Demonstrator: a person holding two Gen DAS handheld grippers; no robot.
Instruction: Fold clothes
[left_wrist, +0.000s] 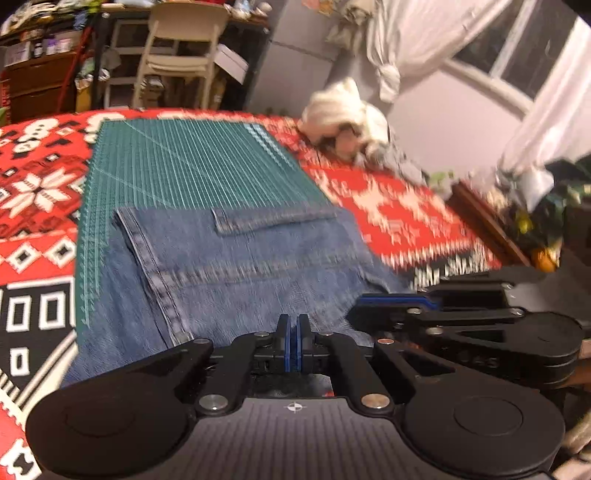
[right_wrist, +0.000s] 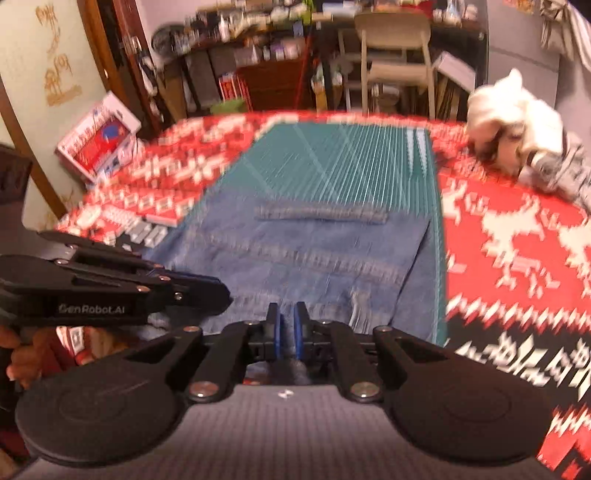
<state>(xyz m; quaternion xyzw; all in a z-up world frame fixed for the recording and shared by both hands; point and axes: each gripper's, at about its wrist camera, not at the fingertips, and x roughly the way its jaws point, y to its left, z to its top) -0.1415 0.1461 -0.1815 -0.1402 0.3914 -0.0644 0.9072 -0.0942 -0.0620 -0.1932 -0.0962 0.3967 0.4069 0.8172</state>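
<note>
I have the red, white and black patterned knitted blanket spread over the table as padding, with the green gridded cutting mat on it as a flat folding surface. The blue denim jeans lie on the mat's near half, within reach of both tools. My left gripper has its blue pads pressed together and my right gripper is nearly closed; I cannot tell whether either pinches denim, though I judge I'm gripping the near edge to fold it.
</note>
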